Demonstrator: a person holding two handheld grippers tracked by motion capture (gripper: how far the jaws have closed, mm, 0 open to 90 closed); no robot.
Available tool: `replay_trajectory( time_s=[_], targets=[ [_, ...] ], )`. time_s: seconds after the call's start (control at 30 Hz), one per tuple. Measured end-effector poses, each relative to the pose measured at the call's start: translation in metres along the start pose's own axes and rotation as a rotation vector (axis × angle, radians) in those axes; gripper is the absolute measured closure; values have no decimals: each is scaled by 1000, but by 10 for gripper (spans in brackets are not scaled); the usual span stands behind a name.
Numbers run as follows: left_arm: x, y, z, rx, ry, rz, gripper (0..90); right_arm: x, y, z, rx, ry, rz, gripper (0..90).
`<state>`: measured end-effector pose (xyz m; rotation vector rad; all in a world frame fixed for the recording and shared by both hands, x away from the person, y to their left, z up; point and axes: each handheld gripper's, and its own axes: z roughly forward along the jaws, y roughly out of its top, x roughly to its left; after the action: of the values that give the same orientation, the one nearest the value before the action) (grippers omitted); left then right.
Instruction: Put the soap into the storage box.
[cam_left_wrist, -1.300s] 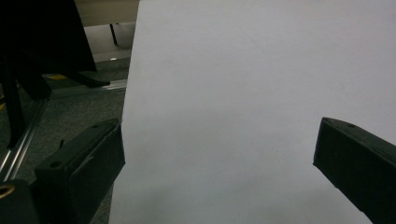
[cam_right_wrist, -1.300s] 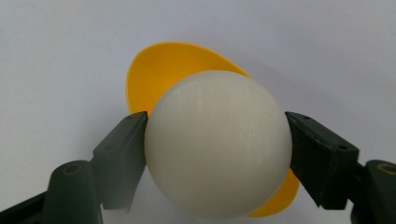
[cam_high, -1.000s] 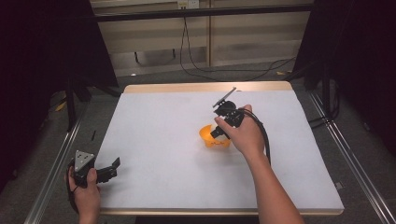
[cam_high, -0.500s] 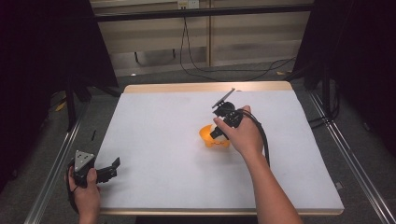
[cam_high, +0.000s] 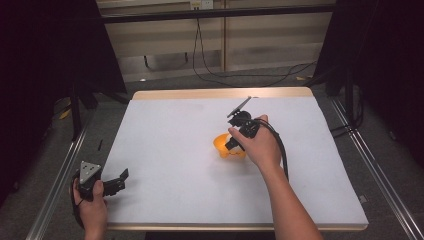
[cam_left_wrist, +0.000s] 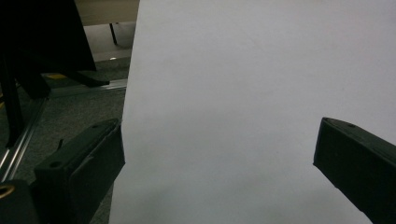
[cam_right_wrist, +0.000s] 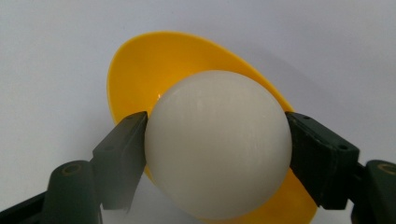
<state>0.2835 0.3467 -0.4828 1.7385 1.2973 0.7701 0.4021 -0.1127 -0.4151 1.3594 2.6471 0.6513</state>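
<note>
Over the yellow bowl (cam_right_wrist: 140, 70), near the table's (cam_high: 165, 130) middle, my right gripper (cam_right_wrist: 217, 140) pinches a smooth, glossy white ball (cam_right_wrist: 217, 144) across its widest part. I judge it could squirt free if my squeeze slackens or shifts off-centre. My left gripper (cam_left_wrist: 219, 154) rests spread wide, well away from the bowl.

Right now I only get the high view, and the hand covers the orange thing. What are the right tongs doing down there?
Observer: The right tongs are squeezing a white ball, one jaw on each side.
Operator: Is the ball inside the orange thing?
Observer: It sits over a yellow-orange bowl; I cannot tell if it touches.
Operator: And the left tongs?
Observer: The left tongs are wide open over the bare white table.
</note>
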Motion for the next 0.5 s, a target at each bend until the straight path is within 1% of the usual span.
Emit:
replay_trajectory(
  time_s=[0.1,0.2,0.23,0.27,0.37,0.5],
  targets=[
    [0,0,0,0,0,0,18,0,0,1,-2,2,-1,246],
    [0,0,0,0,-1,2,18,0,0,0,-8,10,10,250],
    [0,0,0,0,0,1,18,-1,0,-2,-16,19,7,248],
    [0,0,0,-1,0,1,18,-1,0,-3,-23,30,16,248],
    [0,0,0,0,0,2,18,-1,0,-5,-15,22,14,245],
    [0,0,0,-1,-2,-1,18,-2,-2,-7,-24,19,12,237]
  ],
)
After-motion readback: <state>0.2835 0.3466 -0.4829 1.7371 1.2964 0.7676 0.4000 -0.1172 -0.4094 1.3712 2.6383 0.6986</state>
